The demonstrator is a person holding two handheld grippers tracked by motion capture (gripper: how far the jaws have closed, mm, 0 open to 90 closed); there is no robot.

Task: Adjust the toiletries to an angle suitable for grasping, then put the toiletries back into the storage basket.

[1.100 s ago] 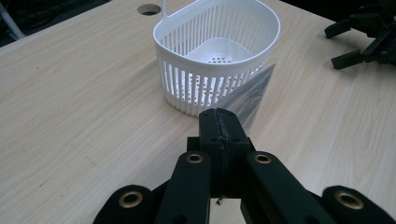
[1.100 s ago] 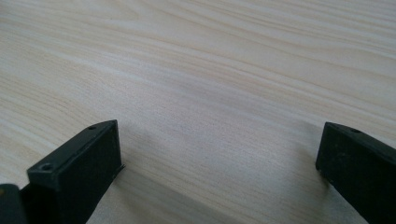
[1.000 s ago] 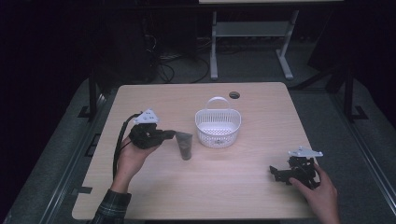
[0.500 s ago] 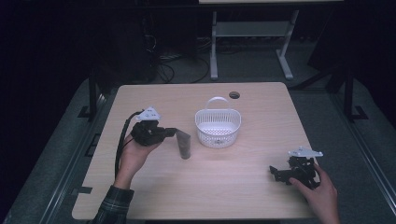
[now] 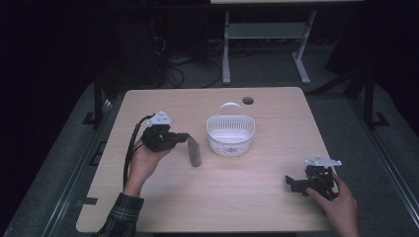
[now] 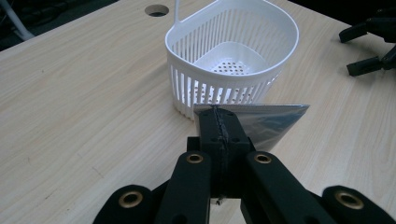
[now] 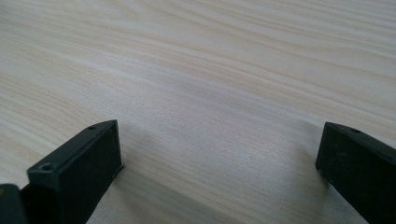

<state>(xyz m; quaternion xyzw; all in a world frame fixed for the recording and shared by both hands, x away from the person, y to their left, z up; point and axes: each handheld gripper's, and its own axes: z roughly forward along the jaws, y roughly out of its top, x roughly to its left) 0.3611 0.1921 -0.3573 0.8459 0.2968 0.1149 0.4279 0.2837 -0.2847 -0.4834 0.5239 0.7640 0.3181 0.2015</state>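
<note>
The right gripper (image 5: 296, 183) rests at the near right of the table (image 5: 247, 207), unmoved, its jaws wide apart with nothing between them. Farther off at the left, the left gripper (image 5: 184, 138) is clamped on a pouch (image 5: 194, 152). It has edged slightly toward the basket (image 5: 230, 136) since a second ago. The pouch is flat, grey and shiny, held by one edge just left of the white slotted basket.

The white basket (image 5: 230, 135) stands just beside the grey pouch (image 5: 194, 151) and blocks the way to the right there. Between basket and right gripper (image 5: 296, 183) the table (image 5: 247, 197) lies bare, passage wide.
</note>
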